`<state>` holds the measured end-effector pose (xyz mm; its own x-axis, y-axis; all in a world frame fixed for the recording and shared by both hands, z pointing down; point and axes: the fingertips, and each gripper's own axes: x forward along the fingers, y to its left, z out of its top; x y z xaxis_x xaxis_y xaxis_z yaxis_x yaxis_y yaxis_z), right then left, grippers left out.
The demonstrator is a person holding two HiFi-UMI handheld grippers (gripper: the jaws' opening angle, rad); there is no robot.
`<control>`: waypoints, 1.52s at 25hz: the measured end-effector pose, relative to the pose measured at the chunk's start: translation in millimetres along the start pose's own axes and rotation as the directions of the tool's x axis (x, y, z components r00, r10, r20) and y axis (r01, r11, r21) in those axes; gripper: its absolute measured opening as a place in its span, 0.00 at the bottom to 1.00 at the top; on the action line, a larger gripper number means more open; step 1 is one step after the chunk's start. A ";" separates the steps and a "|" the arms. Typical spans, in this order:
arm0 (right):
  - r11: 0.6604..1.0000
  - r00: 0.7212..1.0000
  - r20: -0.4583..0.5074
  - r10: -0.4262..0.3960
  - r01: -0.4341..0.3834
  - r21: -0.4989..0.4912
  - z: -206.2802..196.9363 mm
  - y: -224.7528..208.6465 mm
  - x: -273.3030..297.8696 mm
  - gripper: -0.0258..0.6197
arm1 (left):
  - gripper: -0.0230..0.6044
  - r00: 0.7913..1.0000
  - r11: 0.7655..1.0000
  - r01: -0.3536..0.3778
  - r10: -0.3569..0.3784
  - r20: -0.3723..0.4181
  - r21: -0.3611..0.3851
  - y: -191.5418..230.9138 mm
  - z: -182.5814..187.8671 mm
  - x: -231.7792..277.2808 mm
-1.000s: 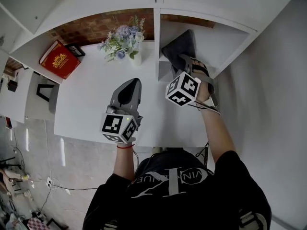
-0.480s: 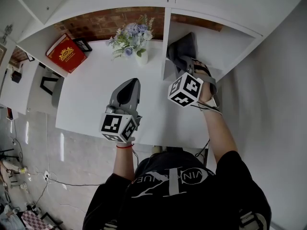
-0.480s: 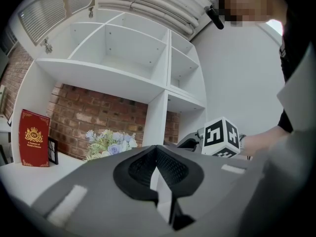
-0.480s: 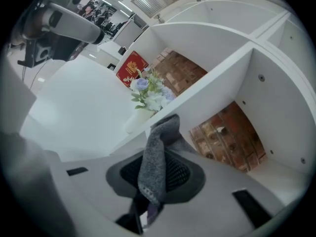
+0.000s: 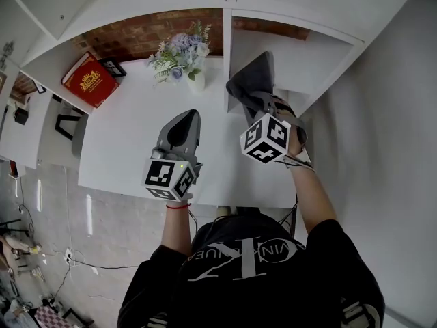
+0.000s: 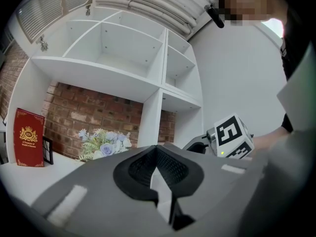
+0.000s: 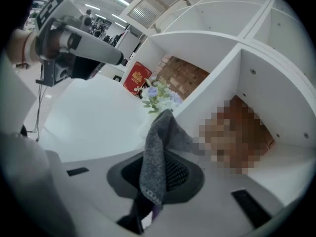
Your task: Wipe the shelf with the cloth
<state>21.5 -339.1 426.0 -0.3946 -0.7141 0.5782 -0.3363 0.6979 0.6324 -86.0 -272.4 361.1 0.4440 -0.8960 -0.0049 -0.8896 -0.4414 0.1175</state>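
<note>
Compared with a second ago, draws the right gripper (image 5: 258, 100) slightly back from the white shelf compartment (image 5: 307, 63) and narrows its jaws, now closing on the grey fabric cloth (image 5: 251, 74), pinched between them and standing up in a fold at the compartment's mouth. Reaches forward with the right arm, marker cube facing up. Holds the left gripper (image 5: 183, 120) above the white table (image 5: 123, 142), jaws clenched together on nothing, pointing toward the blue flower bouquet (image 5: 179, 52).

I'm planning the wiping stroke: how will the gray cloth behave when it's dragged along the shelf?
Probably floppy: the gray cloth folds and bunches where the right gripper's closing jaws pinch it. Likely light and grippy, given its thin, fuzzy weave.
</note>
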 end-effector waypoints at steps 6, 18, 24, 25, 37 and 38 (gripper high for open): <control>0.983 0.994 0.099 0.038 -0.055 0.177 5.2 3.0 -28.3 0.14 | 0.05 1.000 1.000 0.002 -0.002 -0.011 -0.004 -1.0 -8.0 1.9; 0.861 0.967 0.254 -0.004 -0.126 0.493 3.5 -2.4 -77.4 0.13 | 0.05 0.999 0.999 0.043 -0.043 -0.020 -0.001 -11.1 -10.9 1.5; 0.809 0.956 0.294 0.007 -0.179 0.560 6.5 -1.3 -89.7 0.13 | 0.05 0.998 0.998 0.065 -0.065 -0.023 -0.002 -16.0 -11.4 3.7; 0.803 0.954 0.299 0.010 -0.186 0.567 6.5 0.4 -90.2 0.13 | 0.05 0.997 0.998 0.067 -0.067 -0.024 -0.002 -16.3 -11.9 3.9; 0.772 0.964 0.266 0.015 -0.180 0.610 -8.3 16.4 -86.8 0.13 | 0.05 0.994 0.995 0.096 -0.097 -0.040 -0.030 -23.1 -21.3 5.5; 0.768 0.965 0.263 0.010 -0.176 0.616 -9.6 16.0 -87.3 0.13 | 0.05 0.994 0.995 0.097 -0.098 -0.041 -0.032 -23.4 -21.5 5.3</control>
<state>58.8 -266.2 390.6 -0.6089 -0.6676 0.4283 -0.7157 0.6953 0.0663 -60.6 -265.8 379.7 0.5333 -0.8456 0.0239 -0.8384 -0.5246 0.1483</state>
